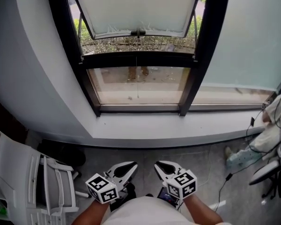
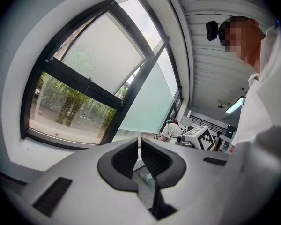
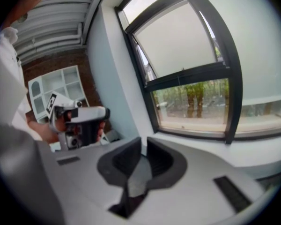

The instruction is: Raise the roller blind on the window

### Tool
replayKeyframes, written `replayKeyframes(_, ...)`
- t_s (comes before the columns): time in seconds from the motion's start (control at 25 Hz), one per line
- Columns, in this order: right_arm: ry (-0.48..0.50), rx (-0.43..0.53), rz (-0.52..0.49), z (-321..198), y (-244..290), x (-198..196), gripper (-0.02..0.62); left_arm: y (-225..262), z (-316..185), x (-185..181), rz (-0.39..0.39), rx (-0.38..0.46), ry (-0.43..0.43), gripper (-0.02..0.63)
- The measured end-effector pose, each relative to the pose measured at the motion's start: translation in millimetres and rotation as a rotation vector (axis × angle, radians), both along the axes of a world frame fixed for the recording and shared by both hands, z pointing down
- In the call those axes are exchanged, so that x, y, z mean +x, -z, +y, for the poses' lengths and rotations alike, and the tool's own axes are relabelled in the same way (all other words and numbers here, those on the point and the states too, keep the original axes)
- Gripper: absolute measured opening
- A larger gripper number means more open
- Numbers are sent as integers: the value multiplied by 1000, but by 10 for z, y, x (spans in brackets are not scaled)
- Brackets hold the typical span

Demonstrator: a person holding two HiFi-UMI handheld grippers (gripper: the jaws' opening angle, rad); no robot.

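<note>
1. Left gripper point(image 2: 139, 143): jaws closed together with nothing between them. It is held low, close to the body.
2. Right gripper point(image 3: 144, 143): jaws likewise closed on nothing. It sits just beside the left one, well apart from the window.
3. Window point(image 1: 136, 60): dark-framed. The lower middle pane is clear and the upper middle sash is tilted outward.
4. Blind point(image 1: 243, 46): a pale sheet over the right-hand pane, hanging almost to the sill point(image 1: 145, 125), with a narrow clear strip beneath. It is taken to be the blind of the task. Its cord cannot be made out.
5. Progress: the blind is down and untouched. By this judgement, reaching it, gripping its pull and raising it all remain.
6. Containers: the only one is a white shelf point(image 3: 61, 81) against the brick wall. Its compartments look empty.
</note>
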State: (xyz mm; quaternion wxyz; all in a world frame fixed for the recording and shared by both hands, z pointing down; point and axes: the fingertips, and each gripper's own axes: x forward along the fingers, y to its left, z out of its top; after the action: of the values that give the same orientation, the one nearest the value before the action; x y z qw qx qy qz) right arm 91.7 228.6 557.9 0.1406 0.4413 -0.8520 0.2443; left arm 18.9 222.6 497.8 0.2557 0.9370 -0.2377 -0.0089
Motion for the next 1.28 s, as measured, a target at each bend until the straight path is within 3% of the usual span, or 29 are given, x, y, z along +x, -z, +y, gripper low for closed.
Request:
replayKeyframes(0.48, -73, 11, 34, -1370, 88, -462, 28, 152, -1361, -489, -7, 31, -72, 25)
replayKeyframes(0.8, -125, 11, 31, -2000, 102, -777, 28, 130, -1959, -809, -9, 22, -112, 25)
replayKeyframes(1.28, -126, 10, 16, -2511, 69, -631, 28, 14, -2330, -569, -33, -3, -158, 25)
